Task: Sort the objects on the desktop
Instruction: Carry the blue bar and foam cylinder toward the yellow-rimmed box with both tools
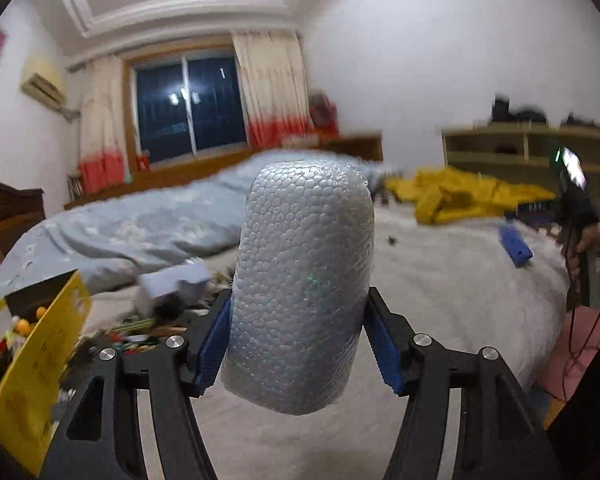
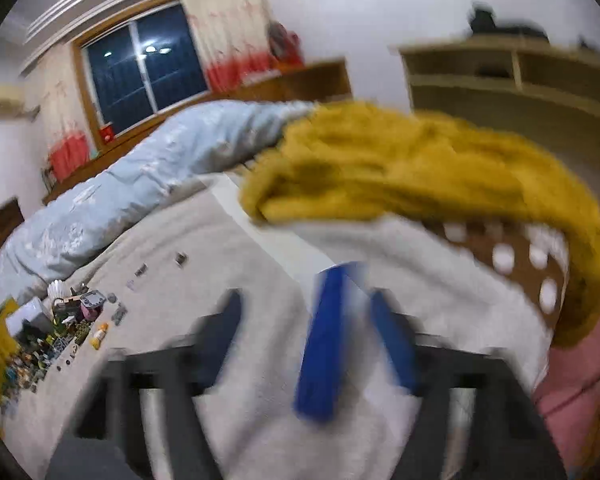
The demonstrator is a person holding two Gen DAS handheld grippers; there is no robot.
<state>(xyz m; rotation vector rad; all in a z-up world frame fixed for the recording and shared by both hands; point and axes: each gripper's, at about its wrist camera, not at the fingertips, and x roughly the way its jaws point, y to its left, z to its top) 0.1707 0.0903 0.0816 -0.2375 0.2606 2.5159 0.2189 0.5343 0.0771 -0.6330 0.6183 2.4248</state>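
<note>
two grippers: both up over the white bed cover (image 1: 440,280)
left gripper (image 1: 298,344): dead centre of its frame, blue pads clamped on a bubble-wrapped bundle (image 1: 300,284), held upright
right gripper (image 2: 306,340): low centre, badly blurred, fingers spread apart
blue block (image 2: 320,344): lying between those fingers, nearer the right-hand one; contact impossible to call
clutter pile (image 2: 64,328): lower left, beside a yellow box (image 1: 32,364)
yellow cloth (image 2: 420,164): upper right, heaped on the bed
</note>
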